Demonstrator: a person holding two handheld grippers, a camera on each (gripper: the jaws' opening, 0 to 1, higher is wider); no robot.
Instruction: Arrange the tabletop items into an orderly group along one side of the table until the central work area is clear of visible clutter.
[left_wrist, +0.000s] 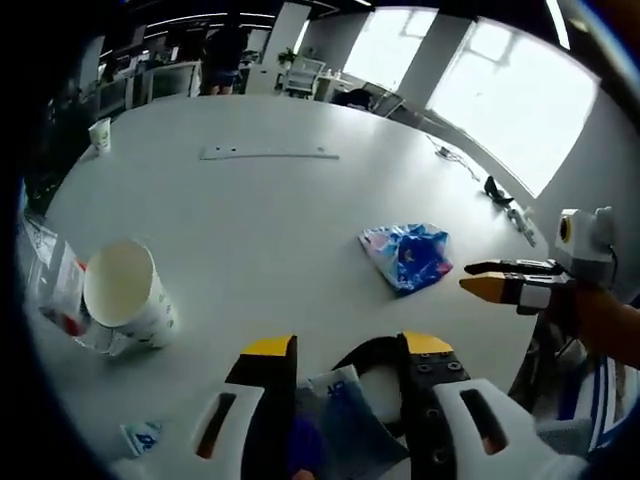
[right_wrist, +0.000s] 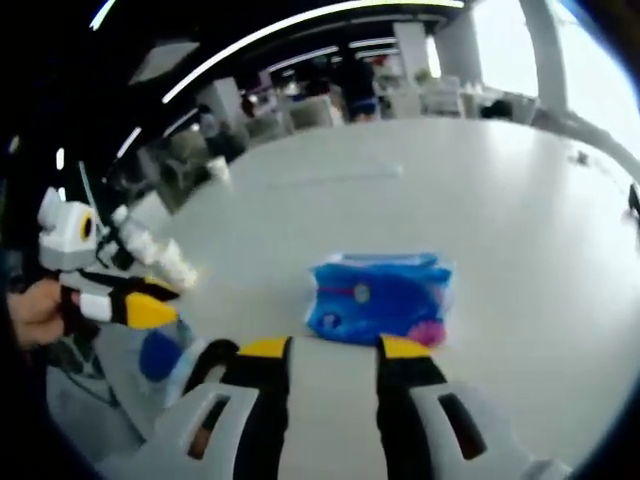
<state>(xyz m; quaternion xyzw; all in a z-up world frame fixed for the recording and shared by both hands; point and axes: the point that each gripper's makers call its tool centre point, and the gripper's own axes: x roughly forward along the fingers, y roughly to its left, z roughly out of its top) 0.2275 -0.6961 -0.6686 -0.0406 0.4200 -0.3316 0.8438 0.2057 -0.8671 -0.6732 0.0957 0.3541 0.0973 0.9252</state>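
Left gripper view: left gripper (left_wrist: 345, 365) sits low over the near edge of the white counter (left_wrist: 260, 210), jaws apart, a blue-and-white packet (left_wrist: 335, 425) lying between them on top of a black ring-shaped thing (left_wrist: 372, 352); contact with the packet can't be told. Small blue-printed scrap (left_wrist: 140, 437) just beside the left jaw at the near edge. Paper cup (left_wrist: 125, 295) lies on its side toward the left edge, mouth facing the camera, touching a clear plastic wrapper (left_wrist: 55, 285). Blue snack bag (left_wrist: 408, 255) lies mid-counter, toward the right. Flat grey strip (left_wrist: 268, 153) further out, small upright cup (left_wrist: 100, 134) at the far left edge, dark cable (left_wrist: 497, 190) at the right edge. Right gripper (left_wrist: 500, 280) comes in from the right, above the counter edge, jaws look closed, holding nothing.

Right gripper view: right gripper (right_wrist: 325, 350) jaws apart, empty, blue snack bag (right_wrist: 380, 298) just beyond the tips, not touching. Left gripper (right_wrist: 135, 300) at left, held by a hand (right_wrist: 35, 310); its jaw gap can't be told here.
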